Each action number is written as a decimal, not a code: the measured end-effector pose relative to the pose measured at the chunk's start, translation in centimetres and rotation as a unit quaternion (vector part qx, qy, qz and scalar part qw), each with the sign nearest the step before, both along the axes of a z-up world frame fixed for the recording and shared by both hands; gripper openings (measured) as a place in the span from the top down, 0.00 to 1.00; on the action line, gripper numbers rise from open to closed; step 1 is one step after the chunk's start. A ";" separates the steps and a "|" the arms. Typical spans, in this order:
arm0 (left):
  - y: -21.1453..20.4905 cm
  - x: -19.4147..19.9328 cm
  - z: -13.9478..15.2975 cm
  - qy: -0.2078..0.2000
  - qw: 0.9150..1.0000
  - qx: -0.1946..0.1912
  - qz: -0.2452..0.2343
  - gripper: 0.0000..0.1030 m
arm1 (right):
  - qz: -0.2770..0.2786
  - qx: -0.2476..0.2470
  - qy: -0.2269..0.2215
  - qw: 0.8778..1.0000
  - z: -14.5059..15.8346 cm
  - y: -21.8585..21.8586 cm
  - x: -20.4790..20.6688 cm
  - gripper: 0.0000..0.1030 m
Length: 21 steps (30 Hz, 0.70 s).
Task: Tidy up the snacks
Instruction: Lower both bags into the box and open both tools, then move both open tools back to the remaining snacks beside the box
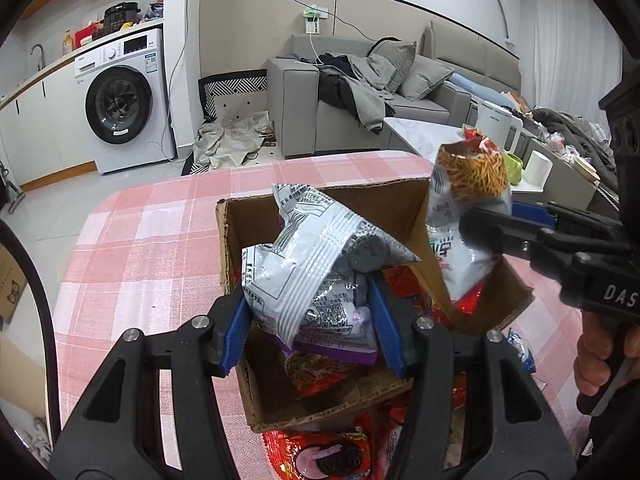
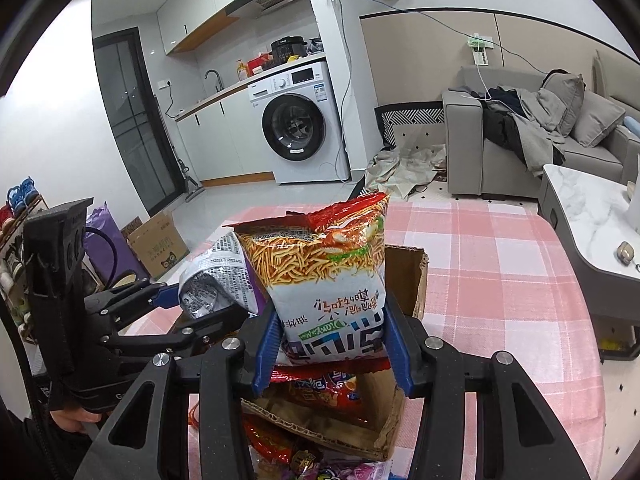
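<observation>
Two snack packets held over an open cardboard box

The left gripper (image 1: 308, 320) has its jaws clamped on a silver packet (image 1: 320, 264) at frame centre, above the cardboard box (image 1: 320, 412) on the pink-checked tabletop (image 1: 152, 240). The right gripper (image 2: 332, 348) grips a noodle snack bag (image 2: 324, 276) at centre, over the same box.

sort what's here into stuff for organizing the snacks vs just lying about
For the job:
- silver packet, in left hand-held gripper
- noodle bag, in right hand-held gripper
- cardboard box

Lying about:
- washing machine
- sofa clothes
</observation>
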<state>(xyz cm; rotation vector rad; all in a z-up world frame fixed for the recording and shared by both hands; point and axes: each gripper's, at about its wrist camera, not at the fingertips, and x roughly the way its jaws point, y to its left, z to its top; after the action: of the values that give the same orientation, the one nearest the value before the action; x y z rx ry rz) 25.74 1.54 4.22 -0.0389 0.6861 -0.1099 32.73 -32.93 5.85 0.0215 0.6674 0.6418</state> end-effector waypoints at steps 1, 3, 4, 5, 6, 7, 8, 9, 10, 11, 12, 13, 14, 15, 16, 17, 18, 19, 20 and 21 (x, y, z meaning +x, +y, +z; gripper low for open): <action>0.1 0.2 -0.2 0.003 1.000 -0.002 0.001 0.49 | 0.001 -0.001 0.000 1.000 -0.1 0.1 0.1 0.54; 0.3 0.3 -0.5 0.008 1.000 -0.006 0.001 0.49 | 0.005 -0.002 0.003 1.000 -0.3 0.2 0.2 0.54; 0.4 0.5 -0.7 0.012 1.000 -0.006 0.001 0.49 | 0.007 -0.004 0.006 1.000 -0.4 0.4 0.2 0.54; 0.4 0.4 -0.7 0.012 1.000 -0.007 0.000 0.49 | 0.009 -0.004 0.007 1.000 -0.5 0.4 0.2 0.54; 0.4 0.3 -0.7 0.010 1.000 -0.007 -0.001 0.49 | 0.011 -0.007 0.006 1.000 -0.6 0.5 0.4 0.54; 0.4 0.2 -0.7 0.010 1.000 -0.007 -0.001 0.49 | 0.010 -0.009 0.005 1.000 -0.6 0.5 0.4 0.54; 0.5 0.2 -0.7 0.010 1.000 -0.004 0.000 0.46 | 0.009 -0.011 0.006 1.000 -0.6 0.5 0.5 0.52; 0.5 0.1 -0.7 0.011 1.000 -0.003 -0.001 0.43 | 0.006 -0.013 0.007 1.000 -0.7 0.5 0.6 0.50; 0.5 0.1 -0.7 0.014 1.000 -0.004 -0.005 0.42 | 0.002 -0.014 0.006 1.000 -0.7 0.3 0.6 0.47; 0.5 -0.1 -0.6 0.013 1.000 -0.005 -0.007 0.37 | -0.001 -0.013 0.004 1.000 -0.6 0.1 0.5 0.41; 0.4 -0.3 -0.6 0.011 1.000 -0.007 -0.010 0.31 | -0.002 -0.011 0.003 1.000 -0.6 -0.2 0.4 0.37; 0.4 -0.6 -0.5 0.008 1.000 -0.009 -0.014 0.28 | -0.001 -0.008 0.001 1.000 -0.5 -0.5 0.2 0.32; 0.2 -1.0 -0.3 0.006 1.000 -0.009 -0.015 0.22 | -0.001 -0.006 -0.001 1.000 -0.4 -0.8 0.0 0.28; 0.2 -1.3 -0.2 0.003 1.000 -0.009 -0.016 0.20 | -0.002 -0.006 -0.004 1.000 -0.3 -1.1 -0.3 0.25; 0.1 -1.6 -0.1 0.001 1.000 -0.005 -0.012 0.19 | -0.004 -0.006 -0.007 1.000 -0.2 -1.4 -0.6 0.19; 0.0 -2.0 0.0 -0.001 1.000 -0.002 -0.010 0.18 | -0.006 -0.005 -0.008 1.000 -0.2 -1.8 -0.8 0.12; 0.0 -2.3 0.0 -0.002 1.000 -0.001 -0.009 0.17 | -0.009 -0.003 -0.009 1.000 -0.1 -2.1 -1.1 0.08; -0.1 -2.7 0.2 -0.004 1.000 -0.003 -0.009 0.17 | -0.011 -0.001 -0.008 1.000 -0.1 -2.5 -1.5 0.03; 0.0 -3.2 0.2 -0.005 1.000 -0.006 -0.011 0.17 | -0.012 0.001 -0.008 1.000 -0.1 -2.9 -1.8 0.02; 0.0 -3.6 0.3 -0.005 1.000 -0.009 -0.011 0.13 | -0.015 0.003 -0.007 1.000 -0.2 -3.2 -2.1 0.02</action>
<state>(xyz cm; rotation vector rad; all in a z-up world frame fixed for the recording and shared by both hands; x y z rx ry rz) 22.16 1.56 4.51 -0.0486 0.6757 -0.1380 30.61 -36.17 5.67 0.0321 0.6499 0.6154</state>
